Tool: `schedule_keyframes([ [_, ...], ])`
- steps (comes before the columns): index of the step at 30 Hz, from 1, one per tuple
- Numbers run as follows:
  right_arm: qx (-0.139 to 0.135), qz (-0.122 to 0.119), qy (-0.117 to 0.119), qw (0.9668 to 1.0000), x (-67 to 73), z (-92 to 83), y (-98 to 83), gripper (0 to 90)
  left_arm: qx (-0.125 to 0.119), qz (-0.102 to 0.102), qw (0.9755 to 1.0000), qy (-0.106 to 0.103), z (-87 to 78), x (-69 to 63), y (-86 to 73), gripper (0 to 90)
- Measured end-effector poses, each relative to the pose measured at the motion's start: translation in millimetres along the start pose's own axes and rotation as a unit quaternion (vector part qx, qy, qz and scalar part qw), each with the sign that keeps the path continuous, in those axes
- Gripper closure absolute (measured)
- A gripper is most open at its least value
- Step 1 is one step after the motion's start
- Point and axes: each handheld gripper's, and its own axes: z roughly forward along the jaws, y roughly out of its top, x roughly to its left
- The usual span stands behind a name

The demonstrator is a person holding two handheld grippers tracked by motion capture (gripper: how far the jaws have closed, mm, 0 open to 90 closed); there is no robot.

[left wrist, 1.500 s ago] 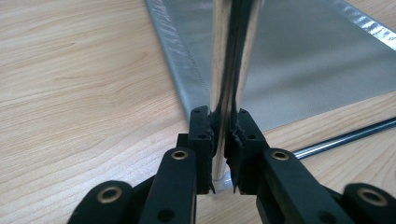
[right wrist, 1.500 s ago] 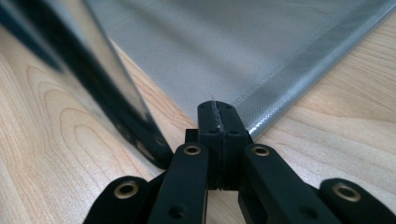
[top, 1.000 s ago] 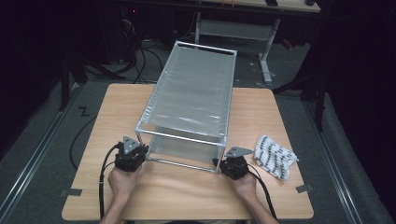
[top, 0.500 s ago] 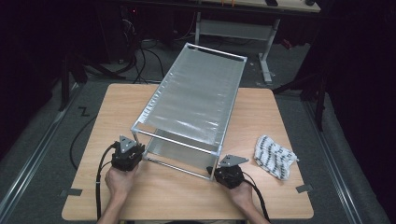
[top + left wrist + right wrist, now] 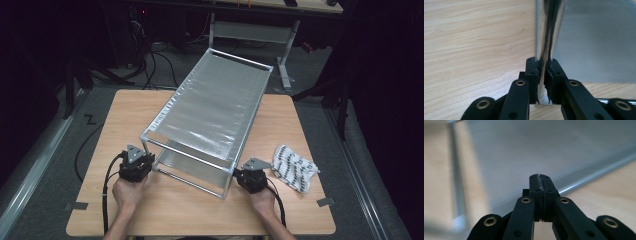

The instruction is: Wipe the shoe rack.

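A silver metal rack (image 5: 210,110) with two mesh shelves stands slantwise on the wooden table (image 5: 125,115). My left gripper (image 5: 145,161) is at its near left corner, shut on the shiny upright post (image 5: 546,30). In the left gripper view the black pads (image 5: 533,72) press on that post from both sides, low down near the table. My right gripper (image 5: 239,176) sits just right of the rack's near right post (image 5: 231,180). Its jaws (image 5: 540,178) are shut pad to pad with nothing between them, facing the blurred lower shelf (image 5: 536,145).
A white cloth with black marks (image 5: 294,167) lies crumpled on the table right of my right hand. Cables trail from both grippers toward the near table edge. Beyond the table are a dark floor, cables and a desk frame (image 5: 250,30).
The rack has turned on the table, its far end swinging right and its near end left. My left gripper kept its hold on the post. The right gripper dipped nearer, then came back.
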Motion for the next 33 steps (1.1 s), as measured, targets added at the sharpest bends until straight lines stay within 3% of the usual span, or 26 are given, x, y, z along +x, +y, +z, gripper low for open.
schedule_keyframes([
  [7,0.031,-0.004,-0.023,0.9992,-14.6,21.4,8.9,89.8,-0.001,0.002,1.0000,-0.003,0.1,0.8,-0.1,80.9],
  [16,0.032,-0.013,-0.006,0.9994,-9.8,18.8,4.6,90.0,-0.003,0.001,1.0000,-0.004,0.6,3.7,-0.3,81.0],
  [23,0.032,-0.022,0.011,0.9992,2.3,11.8,-0.9,90.0,0.003,-0.002,1.0000,0.003,2.4,10.8,2.6,80.9],
  [33,0.018,-0.037,0.043,0.9982,32.0,8.5,-8.2,90.0,0.000,-0.022,0.9996,0.020,9.0,31.0,6.1,80.9],
])
